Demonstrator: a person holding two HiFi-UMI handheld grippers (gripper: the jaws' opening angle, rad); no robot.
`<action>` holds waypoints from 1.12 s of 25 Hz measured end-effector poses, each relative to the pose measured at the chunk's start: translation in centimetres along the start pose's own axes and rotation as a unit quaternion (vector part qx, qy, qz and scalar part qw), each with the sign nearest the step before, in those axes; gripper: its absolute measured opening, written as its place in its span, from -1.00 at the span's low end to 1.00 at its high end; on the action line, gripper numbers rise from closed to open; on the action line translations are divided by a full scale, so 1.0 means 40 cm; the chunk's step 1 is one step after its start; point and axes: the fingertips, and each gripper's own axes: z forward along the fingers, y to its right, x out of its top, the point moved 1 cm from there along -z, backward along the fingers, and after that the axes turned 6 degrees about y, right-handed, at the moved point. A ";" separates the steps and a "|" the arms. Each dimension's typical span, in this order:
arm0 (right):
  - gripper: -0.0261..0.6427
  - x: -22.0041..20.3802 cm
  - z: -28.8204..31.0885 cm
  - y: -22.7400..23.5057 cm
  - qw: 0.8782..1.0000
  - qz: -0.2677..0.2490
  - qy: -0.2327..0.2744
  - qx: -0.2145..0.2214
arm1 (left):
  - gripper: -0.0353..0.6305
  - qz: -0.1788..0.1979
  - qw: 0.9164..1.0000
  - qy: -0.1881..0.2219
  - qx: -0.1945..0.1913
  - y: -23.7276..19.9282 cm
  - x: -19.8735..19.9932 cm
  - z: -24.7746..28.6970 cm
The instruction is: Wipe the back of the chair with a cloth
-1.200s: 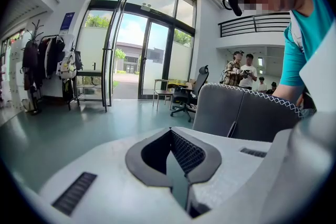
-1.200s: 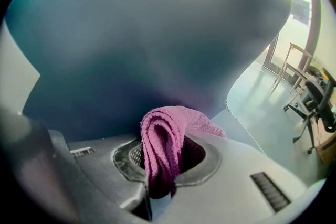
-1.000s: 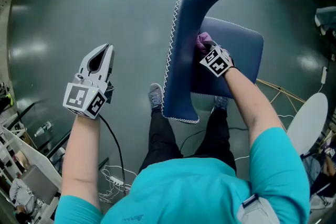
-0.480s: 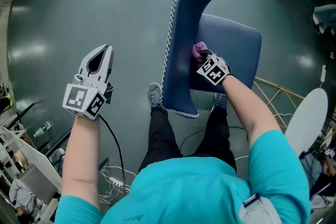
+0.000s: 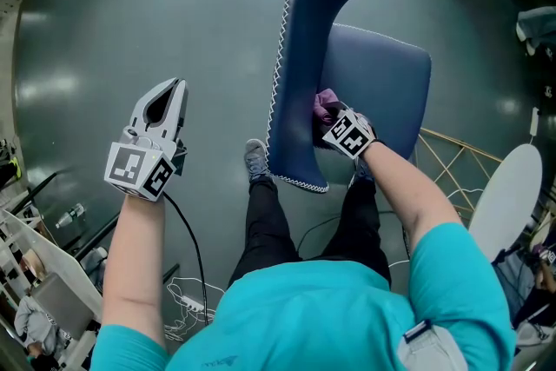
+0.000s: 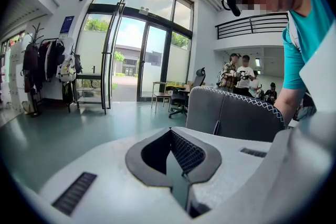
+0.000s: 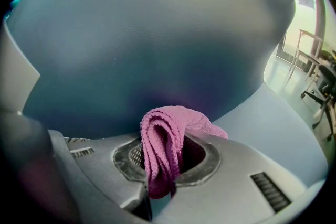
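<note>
Pink terry cloth (image 7: 164, 147), seemingly soft and light, pinched mid-fold in my right gripper (image 7: 163, 178) against padded blue chair back (image 5: 300, 74); left gripper (image 6: 176, 165) pressed together.

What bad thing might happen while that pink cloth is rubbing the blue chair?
The cloth is only a small fold pinched in the right gripper, so it might slip out against the chair back. The left gripper is shut and off to the side, not steadying the chair, so a hard push might shift it.
</note>
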 end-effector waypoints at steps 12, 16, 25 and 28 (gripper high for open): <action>-0.71 -0.033 -0.008 -0.082 0.999 0.032 0.011 0.021 | -0.88 -0.003 1.000 0.001 -0.004 0.014 -0.002 -0.001; -0.71 -0.050 -0.015 -0.119 0.999 0.029 0.009 0.043 | -0.88 -0.004 1.000 0.002 -0.003 0.017 -0.001 0.005; -0.71 -0.093 -0.016 -0.213 0.995 0.041 0.010 0.085 | -0.88 -0.010 1.000 0.004 -0.002 0.019 -0.007 0.008; -0.71 -0.117 -0.014 -0.241 0.994 0.026 0.002 0.106 | -0.88 -0.010 1.000 0.000 -0.008 0.028 -0.012 0.013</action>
